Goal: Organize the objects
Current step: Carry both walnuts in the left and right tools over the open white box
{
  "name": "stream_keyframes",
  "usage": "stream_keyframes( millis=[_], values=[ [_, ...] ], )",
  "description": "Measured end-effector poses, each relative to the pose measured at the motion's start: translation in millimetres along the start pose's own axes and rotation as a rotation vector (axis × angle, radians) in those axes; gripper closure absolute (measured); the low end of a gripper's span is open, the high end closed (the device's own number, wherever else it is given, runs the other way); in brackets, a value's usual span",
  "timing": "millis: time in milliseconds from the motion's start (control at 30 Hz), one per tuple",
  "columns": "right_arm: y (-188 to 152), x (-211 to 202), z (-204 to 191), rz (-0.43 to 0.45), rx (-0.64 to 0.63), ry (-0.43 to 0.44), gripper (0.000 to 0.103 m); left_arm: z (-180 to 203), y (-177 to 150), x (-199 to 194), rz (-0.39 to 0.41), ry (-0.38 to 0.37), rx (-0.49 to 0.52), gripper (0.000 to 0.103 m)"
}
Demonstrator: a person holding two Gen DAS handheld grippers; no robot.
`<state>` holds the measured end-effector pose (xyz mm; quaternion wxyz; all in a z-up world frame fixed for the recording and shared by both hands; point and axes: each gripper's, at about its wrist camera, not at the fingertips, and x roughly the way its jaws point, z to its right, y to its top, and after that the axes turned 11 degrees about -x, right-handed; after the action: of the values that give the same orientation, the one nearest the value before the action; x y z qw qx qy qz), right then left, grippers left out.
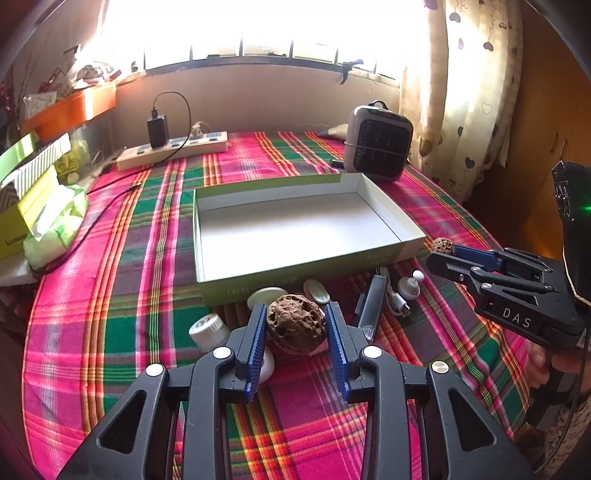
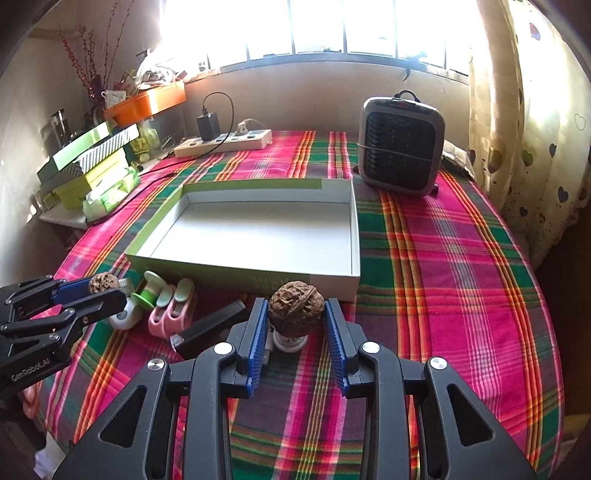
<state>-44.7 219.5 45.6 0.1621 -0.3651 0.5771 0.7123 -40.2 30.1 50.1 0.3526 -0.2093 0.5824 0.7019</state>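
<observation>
Each of my claws clamps a walnut: left gripper (image 1: 295,325) on one walnut (image 1: 296,323), right gripper (image 2: 295,317) on the other walnut (image 2: 296,308). The empty box (image 2: 355,236) lies straight ahead (both hover just short of its near wall).

At your twelve o'clock, a wide barred window (image 2: 332,26) blazes with overexposed daylight above a plain beige wall (image 2: 303,96). At two o'clock hangs a cream curtain printed with hearts (image 2: 524,147). Below you spreads a table in pink, green and orange plaid cloth (image 2: 443,258).
</observation>
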Motion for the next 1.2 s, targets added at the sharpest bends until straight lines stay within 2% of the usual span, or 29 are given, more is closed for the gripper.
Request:
stream_keyframes(
  millis=[467, 1200],
  values=[
    [31, 14, -2, 0.014, -0.012, 0.020, 0.071, -3, 32, 26, -0.010, 0.003, -0.011, 0.073],
    [78, 83, 8, -0.071, -0.048, 0.037, 0.071, -18, 79, 84, -0.052, 0.029, -0.019, 0.073]
  ],
)
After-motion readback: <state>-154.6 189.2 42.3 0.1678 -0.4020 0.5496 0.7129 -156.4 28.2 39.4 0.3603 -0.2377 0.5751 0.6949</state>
